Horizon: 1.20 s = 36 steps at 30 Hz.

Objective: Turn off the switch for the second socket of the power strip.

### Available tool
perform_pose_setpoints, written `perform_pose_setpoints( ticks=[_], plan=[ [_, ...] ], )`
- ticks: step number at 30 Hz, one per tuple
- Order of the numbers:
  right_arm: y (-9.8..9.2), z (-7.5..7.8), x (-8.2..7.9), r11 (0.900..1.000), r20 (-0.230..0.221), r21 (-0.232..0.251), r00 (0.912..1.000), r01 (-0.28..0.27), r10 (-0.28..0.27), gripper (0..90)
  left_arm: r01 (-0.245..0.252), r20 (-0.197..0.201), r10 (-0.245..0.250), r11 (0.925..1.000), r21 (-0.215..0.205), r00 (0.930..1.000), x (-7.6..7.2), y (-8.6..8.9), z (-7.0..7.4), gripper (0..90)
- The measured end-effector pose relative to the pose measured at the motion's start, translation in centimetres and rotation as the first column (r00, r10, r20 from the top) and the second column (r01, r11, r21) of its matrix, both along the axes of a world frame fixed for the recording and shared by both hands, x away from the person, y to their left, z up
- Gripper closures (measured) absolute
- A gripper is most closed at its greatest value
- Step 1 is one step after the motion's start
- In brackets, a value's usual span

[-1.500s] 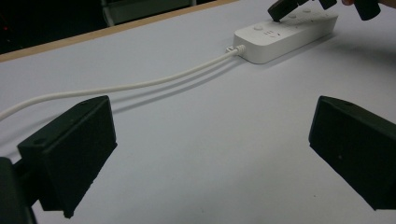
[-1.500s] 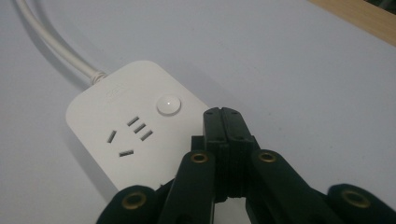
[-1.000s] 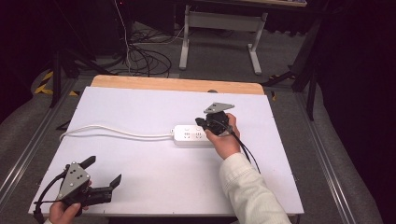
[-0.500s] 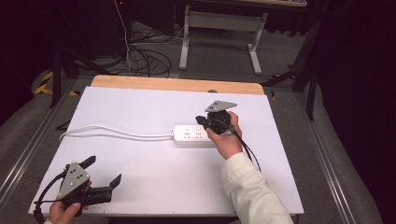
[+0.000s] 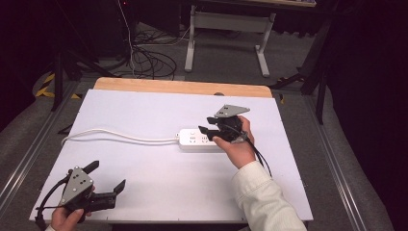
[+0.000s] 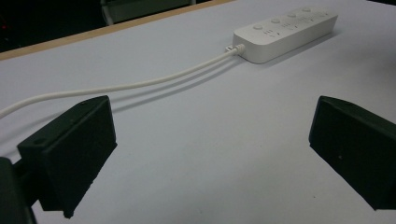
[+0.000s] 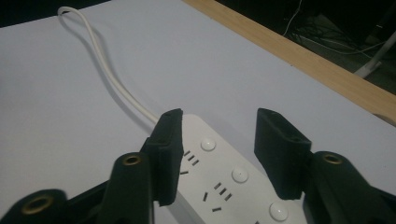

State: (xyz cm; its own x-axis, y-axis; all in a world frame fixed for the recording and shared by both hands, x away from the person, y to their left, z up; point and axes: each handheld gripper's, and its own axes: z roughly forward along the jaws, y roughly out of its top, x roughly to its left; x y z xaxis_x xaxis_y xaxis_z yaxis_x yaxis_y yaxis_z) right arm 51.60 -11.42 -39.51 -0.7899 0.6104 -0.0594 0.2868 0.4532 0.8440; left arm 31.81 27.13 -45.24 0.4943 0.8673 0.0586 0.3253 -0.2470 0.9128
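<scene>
White table [image 5: 159,103], wooden far edge; grey floor [image 5: 226,62], tangled cables [image 5: 144,57], white stand [image 5: 226,21]; dark room.

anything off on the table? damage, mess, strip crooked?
Nothing stands out. The white power strip lies flat on the table, its cord trailing left in a loose curve. The right gripper hangs open above it; its jaws have just been opening, nothing held.

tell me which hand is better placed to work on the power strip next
Right. The right gripper hangs directly over the power strip, and its jaws, which have just been opening, stand apart above the sockets with nothing between them. The left gripper sits open at the table's near corner, far from the strip.
</scene>
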Motion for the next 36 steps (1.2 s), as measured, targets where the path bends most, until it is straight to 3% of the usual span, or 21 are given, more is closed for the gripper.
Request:
perform_pose_setpoints(
  ticks=[1,9,18,30,36],
  plan=[
    [-0.2,0.3,-0.4,1.000,0.007,0.003,1.0000,-0.005,0.005,42.7,0.000,0.000,0.000,1.0000,-0.001,1.0000,0.0,0.0,0.0,1.5],
    [-1.1,1.3,-2.1,0.999,0.026,0.034,0.9994,-0.025,0.024,33.1,0.000,0.001,0.000,1.0000,0.001,1.0000,0.0,0.0,0.0,1.5],
    [-2.9,1.5,-4.2,0.997,0.004,0.063,0.9994,-0.034,0.034,22.6,-0.002,0.002,0.002,1.0000,0.005,1.0000,0.0,0.0,0.0,1.5],
    [-6.5,0.0,-7.3,0.990,0.011,0.142,0.9997,-0.021,0.020,16.3,-0.004,0.002,0.004,1.0000,0.003,1.0000,0.0,0.0,0.0,1.5],
    [-7.8,-1.4,-8.3,0.989,0.008,0.141,0.9991,-0.042,0.041,12.4,-0.006,0.002,0.006,1.0000,0.006,1.0000,0.0,0.0,0.0,1.5]
  ],
)
